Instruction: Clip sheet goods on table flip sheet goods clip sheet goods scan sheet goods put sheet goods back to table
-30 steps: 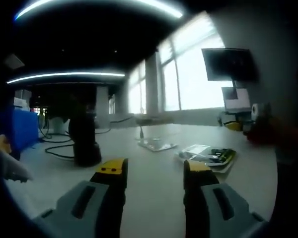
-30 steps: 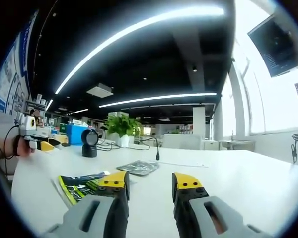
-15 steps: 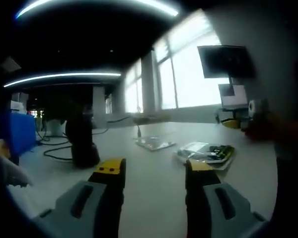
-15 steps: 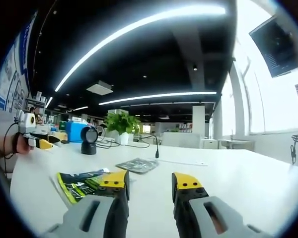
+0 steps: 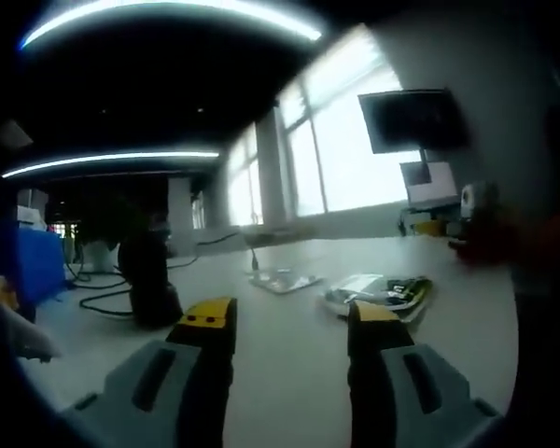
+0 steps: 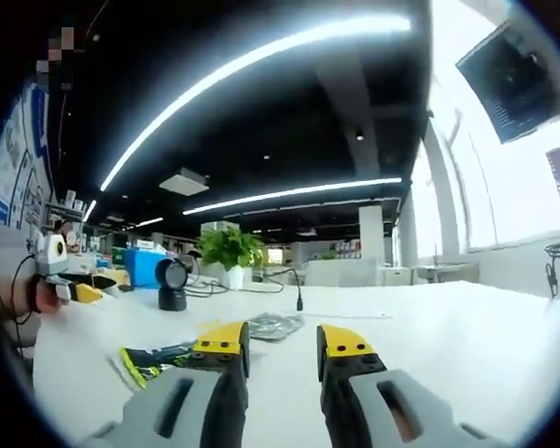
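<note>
White table (image 6: pixel 467 336) holds 2 sheet goods (image 6: pixel 154 357) beyond parted right gripper (image 6: pixel 278 341).

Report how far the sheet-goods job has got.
Nothing looks done. The green-and-black packet and the clear packet lie flat on the white table. Left gripper and right gripper hang open and empty. Clipping, flipping, scanning at the black scanner remain.

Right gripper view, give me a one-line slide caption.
Open right gripper poised low over the white table, green packet and black scanner ahead.
</note>
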The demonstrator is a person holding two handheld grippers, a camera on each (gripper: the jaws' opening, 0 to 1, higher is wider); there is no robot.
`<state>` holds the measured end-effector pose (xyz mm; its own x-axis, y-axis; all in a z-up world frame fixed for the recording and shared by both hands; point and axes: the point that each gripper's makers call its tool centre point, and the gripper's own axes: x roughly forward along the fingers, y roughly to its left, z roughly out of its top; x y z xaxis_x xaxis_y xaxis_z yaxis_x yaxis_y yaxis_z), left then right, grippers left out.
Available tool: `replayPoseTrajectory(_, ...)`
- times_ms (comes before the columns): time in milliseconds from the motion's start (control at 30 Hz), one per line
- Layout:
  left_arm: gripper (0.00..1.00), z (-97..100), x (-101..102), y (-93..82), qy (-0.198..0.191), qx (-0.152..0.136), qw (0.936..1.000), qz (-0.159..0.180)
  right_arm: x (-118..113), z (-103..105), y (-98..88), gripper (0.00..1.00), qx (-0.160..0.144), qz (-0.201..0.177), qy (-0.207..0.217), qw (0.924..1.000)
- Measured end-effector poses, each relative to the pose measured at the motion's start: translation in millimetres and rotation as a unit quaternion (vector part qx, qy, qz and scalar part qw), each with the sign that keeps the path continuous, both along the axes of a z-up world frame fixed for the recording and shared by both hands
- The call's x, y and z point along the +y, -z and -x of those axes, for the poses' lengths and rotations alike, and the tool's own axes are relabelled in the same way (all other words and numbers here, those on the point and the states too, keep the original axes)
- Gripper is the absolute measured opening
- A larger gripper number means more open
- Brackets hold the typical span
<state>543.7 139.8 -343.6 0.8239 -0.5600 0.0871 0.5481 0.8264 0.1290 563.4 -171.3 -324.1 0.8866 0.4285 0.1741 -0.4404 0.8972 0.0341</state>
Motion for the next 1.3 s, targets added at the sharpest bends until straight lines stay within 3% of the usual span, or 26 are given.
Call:
replayPoseTrajectory(133, 0.39, 0.9, -0.4, -3.0, 0.006, -0.004, 0.9999, 0.009, 12.0, 2.0, 7.2, 0.26, 0.004, 0.048, -0.006, 0.9988)
replayPoseTrajectory(533, 0.39, -2.1, 3.6, -0.6, 0.0, 0.004, 1.0, 0.009, 56.3, 8.6, 6.6, 0.27, 0.005, 0.045, -0.043, 0.998)
replayPoseTrajectory(733, 0.39, -2.8, 4.1, -0.2, 0.0, 0.003, 1.0, 0.006, 88.6, 10.8, 10.0, 0.27, 0.002, 0.063, -0.072, 0.9954)
replayPoseTrajectory(1000, 0.39, -3.3, 4.2, 0.5, 0.001, 0.004, 1.0, 0.005, 129.4, 21.7, 17.5, 0.29, -0.011, 0.115, -0.107, 0.9876)
replayPoseTrajectory(1133, 0.39, -3.1, 3.4, 0.9, 0.002, 0.004, 1.0, 0.003, 141.8, 25.7, 18.3, 0.29, -0.011, 0.116, -0.122, 0.9858)
replayPoseTrajectory(1300, 0.39, -3.4, 3.6, 1.0, 0.002, 0.005, 1.0, 0.004, 153.7, 28.6, 26.7, 0.29, -0.014, 0.156, -0.129, 0.9792)
